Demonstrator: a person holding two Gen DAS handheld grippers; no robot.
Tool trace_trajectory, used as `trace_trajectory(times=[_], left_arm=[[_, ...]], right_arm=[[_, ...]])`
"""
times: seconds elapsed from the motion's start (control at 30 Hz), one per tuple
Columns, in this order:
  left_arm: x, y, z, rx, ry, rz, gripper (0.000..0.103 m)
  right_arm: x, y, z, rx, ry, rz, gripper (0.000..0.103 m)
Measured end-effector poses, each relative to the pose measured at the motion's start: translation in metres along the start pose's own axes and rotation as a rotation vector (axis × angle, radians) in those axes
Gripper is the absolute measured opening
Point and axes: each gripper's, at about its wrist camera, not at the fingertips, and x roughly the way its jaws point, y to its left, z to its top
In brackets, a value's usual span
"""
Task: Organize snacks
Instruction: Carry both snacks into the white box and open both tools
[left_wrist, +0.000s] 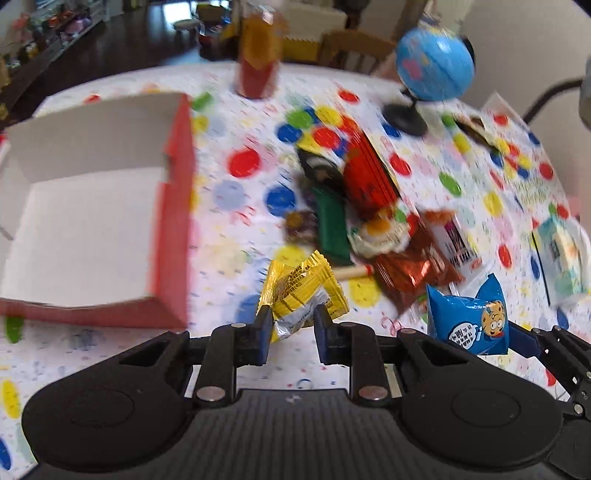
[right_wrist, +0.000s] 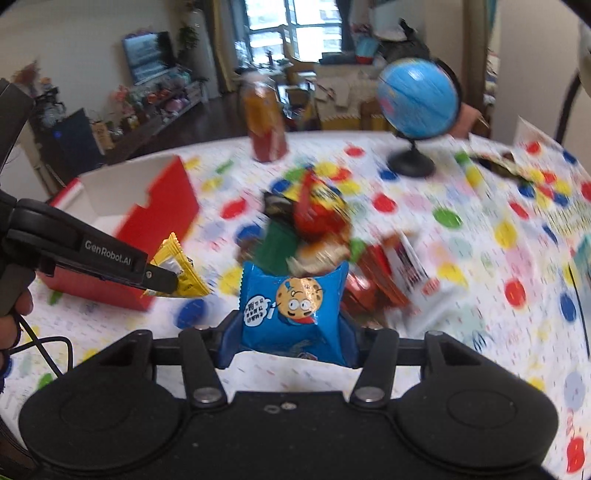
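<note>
My left gripper (left_wrist: 291, 325) is shut on a yellow snack packet (left_wrist: 301, 291) and holds it above the table, just right of the open red box (left_wrist: 173, 206) with a white inside. It also shows in the right wrist view (right_wrist: 162, 277), with the yellow packet (right_wrist: 184, 273) in front of the red box (right_wrist: 162, 206). My right gripper (right_wrist: 288, 332) is shut on a blue cookie packet (right_wrist: 291, 306), which also shows in the left wrist view (left_wrist: 469, 317). A pile of snacks (left_wrist: 369, 206) lies mid-table beyond both grippers.
A blue globe on a black stand (left_wrist: 432, 66) and a red-orange bottle (left_wrist: 258, 55) stand at the far side of the polka-dot tablecloth (left_wrist: 236, 221). A pale blue packet (left_wrist: 561, 254) lies at the right. Chairs stand behind the table.
</note>
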Motion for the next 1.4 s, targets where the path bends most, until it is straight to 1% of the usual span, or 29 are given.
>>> trace_trajectory(times=[0.17, 0.3, 0.47, 0.67, 0.83, 1.07, 1.17, 1.4], left_arm=[[-0.035, 0.027, 0.01, -0.032, -0.056, 0.019, 0.023], [-0.056, 0.054, 0.017, -0.051, -0.089, 0.049, 0.023], [-0.07, 0.093, 0.021, -0.076, -0.104, 0.073, 0.023], [-0.079, 0.138, 0.025, -0.103, -0.115, 0.101, 0.024], [-0.077, 0.176, 0.029, -0.118, -0.104, 0.138, 0.024], [-0.06, 0.224, 0.035, -0.14, -0.053, 0.181, 0.024], [-0.047, 0.238, 0.038, -0.14, -0.017, 0.195, 0.024], [-0.022, 0.258, 0.044, -0.128, 0.033, 0.223, 0.024]], right_arm=[[-0.01, 0.033, 0.026, -0.054, -0.022, 0.055, 0.052], [-0.008, 0.061, 0.047, -0.105, -0.039, 0.093, 0.052], [0.004, 0.102, 0.068, -0.149, -0.041, 0.133, 0.052], [0.021, 0.151, 0.086, -0.181, -0.033, 0.164, 0.052], [0.047, 0.187, 0.094, -0.188, 0.009, 0.188, 0.052], [0.086, 0.22, 0.098, -0.19, 0.064, 0.18, 0.052], [0.103, 0.229, 0.097, -0.177, 0.095, 0.175, 0.052], [0.134, 0.246, 0.091, -0.177, 0.153, 0.157, 0.052]])
